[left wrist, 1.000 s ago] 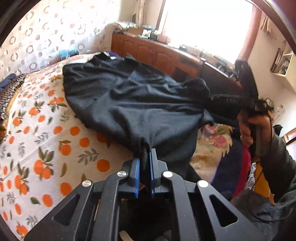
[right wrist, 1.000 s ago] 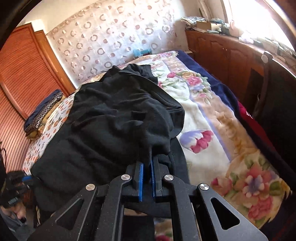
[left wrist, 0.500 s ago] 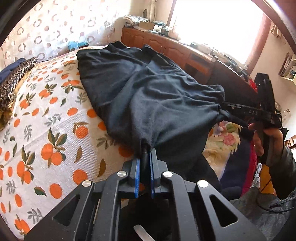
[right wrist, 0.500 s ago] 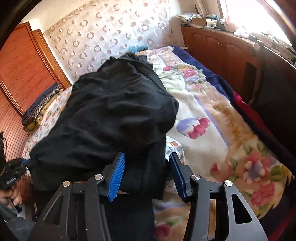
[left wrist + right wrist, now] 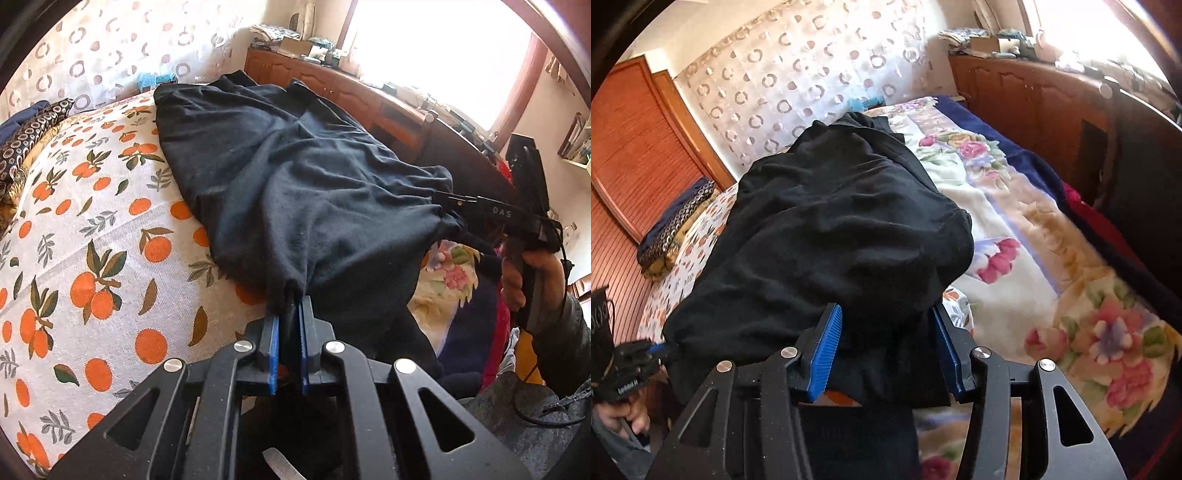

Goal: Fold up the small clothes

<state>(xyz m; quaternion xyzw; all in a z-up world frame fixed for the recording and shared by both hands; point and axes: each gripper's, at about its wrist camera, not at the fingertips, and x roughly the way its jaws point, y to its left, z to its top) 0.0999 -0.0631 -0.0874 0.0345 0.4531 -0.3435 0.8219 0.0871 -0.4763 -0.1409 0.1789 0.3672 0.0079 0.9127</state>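
Left tool [image 5: 288, 325]: jaws nearly closed and pinching a bunched near corner of the black garment [image 5: 295, 184]. Right tool [image 5: 886, 347]: jaws standing apart after just opening, cloth lying loosely between the blue pads [image 5: 827, 347] without being pressed. Garment is lying spread across the bed [image 5: 74, 240], over the orange-print sheet.

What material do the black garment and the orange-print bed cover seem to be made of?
The black garment looks like soft matte knit, perhaps cotton jersey: it drapes in loose folds and bunches where the left tool pinches it. The orange-print bed cover seems a thin woven cotton sheet: flat, matte, with a fine weave texture visible.
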